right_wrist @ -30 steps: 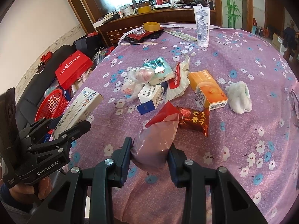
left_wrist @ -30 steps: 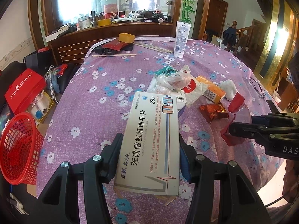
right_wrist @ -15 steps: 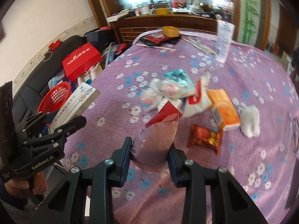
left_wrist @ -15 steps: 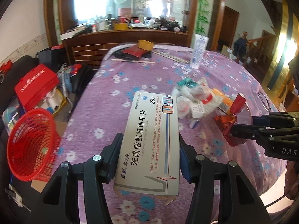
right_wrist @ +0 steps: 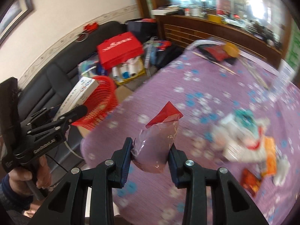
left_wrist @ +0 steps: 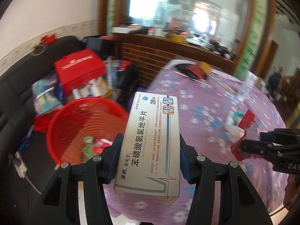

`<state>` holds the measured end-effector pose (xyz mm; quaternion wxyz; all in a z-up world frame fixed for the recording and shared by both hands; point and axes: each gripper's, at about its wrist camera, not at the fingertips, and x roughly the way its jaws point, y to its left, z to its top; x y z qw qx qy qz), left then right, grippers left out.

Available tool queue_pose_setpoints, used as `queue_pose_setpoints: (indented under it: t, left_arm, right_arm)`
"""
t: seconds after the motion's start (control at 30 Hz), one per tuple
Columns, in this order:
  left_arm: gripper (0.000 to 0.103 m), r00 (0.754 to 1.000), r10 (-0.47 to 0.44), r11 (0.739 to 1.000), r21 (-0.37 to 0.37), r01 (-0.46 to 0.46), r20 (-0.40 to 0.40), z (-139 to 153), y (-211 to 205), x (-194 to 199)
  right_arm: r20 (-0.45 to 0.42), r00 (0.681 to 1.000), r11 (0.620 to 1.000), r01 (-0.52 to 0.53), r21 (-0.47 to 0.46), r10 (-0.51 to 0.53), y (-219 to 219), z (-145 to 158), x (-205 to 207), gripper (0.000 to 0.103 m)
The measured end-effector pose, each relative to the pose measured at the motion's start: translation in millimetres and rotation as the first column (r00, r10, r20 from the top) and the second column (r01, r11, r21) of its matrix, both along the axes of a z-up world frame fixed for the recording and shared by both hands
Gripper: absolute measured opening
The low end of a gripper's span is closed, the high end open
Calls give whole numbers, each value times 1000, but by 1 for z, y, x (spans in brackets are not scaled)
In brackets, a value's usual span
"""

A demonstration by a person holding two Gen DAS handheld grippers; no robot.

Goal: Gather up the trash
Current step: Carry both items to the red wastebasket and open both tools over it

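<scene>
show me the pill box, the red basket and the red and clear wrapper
pill box (left_wrist: 150,146), left wrist view, middle of its printed face
red basket (left_wrist: 75,129), left wrist view, inner mesh wall
red and clear wrapper (right_wrist: 157,148), right wrist view, its clear body

medicine box (left_wrist: 151,146) reads "AMLODIPINE BESYLATE TABLETS" and "28", right claw (left_wrist: 245,146) "DAS"

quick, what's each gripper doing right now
Left gripper: shut on the white rectangular cardboard medicine box.
Right gripper: shut on the crumpled clear-and-red plastic wrapper.
</scene>
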<state>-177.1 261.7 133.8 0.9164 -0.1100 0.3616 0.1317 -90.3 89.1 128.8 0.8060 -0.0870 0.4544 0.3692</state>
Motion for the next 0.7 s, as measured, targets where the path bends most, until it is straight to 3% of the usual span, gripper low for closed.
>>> queue_pose_setpoints:
  t: [0.2,0.47,0.57,0.63,0.7]
  left_arm:
    - [53,991,130,990,-46,-131,-23,-7,67,-13]
    - [53,979,199,977,-75,-201,-41,-19,121,-13]
    - [54,977,210,975,-69,-212,-38,-21,134,-10]
    - [67,976,213,974,-66,-215,-36,-20,138,-8]
    - [71,975,222,973,-59,-223,-21,-17,142,-9]
  right_arm:
    - [-4,992,992,-127,9,127,82,5,7,39]
    - [-49,974,975,-221,7,221,178,-4,24,40]
    - [-47,971,971,-237,-12,236,205,-10,32,44]
    - [-82,967,970,-243,16,243,216,-14,41,57]
    - [-94,973,977,-210,35,212,219,-14,48,61]
